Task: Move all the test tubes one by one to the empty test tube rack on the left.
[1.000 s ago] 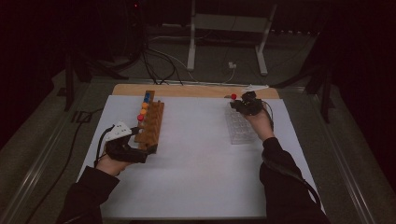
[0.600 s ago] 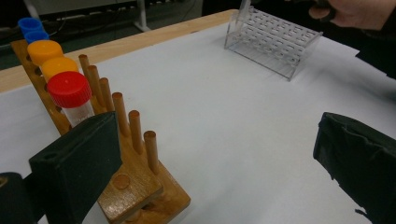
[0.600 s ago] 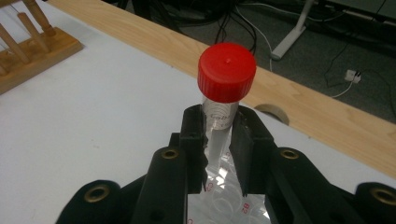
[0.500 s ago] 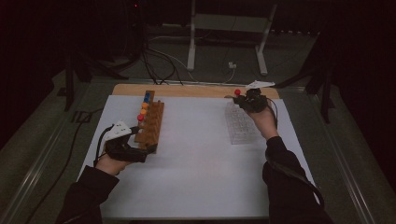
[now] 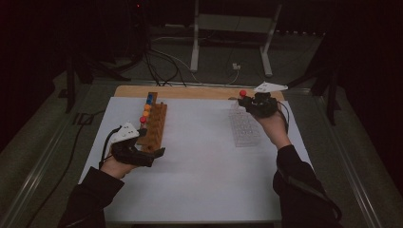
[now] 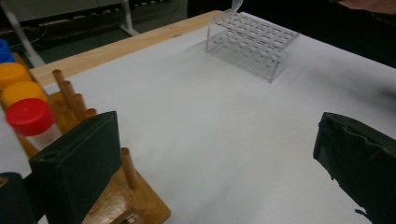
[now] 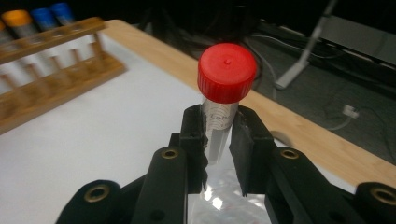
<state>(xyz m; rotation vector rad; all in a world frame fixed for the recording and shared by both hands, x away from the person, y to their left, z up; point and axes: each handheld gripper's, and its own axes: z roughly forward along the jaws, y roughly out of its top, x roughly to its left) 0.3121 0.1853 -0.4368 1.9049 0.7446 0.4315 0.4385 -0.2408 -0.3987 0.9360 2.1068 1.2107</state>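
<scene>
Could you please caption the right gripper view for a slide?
Right claw shut on a red-capped tube above the clear rack.

Red-capped tube [image 7: 219, 100], brown wooden rack [image 5: 154, 124] — orange, blue caps, clear plastic rack [image 6: 252, 42], white mat [image 5: 199, 166]

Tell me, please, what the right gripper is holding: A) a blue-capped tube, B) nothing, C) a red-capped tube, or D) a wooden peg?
C: the right gripper has its jaws shut on a clear tube with a red cap, above the clear rack.
</scene>
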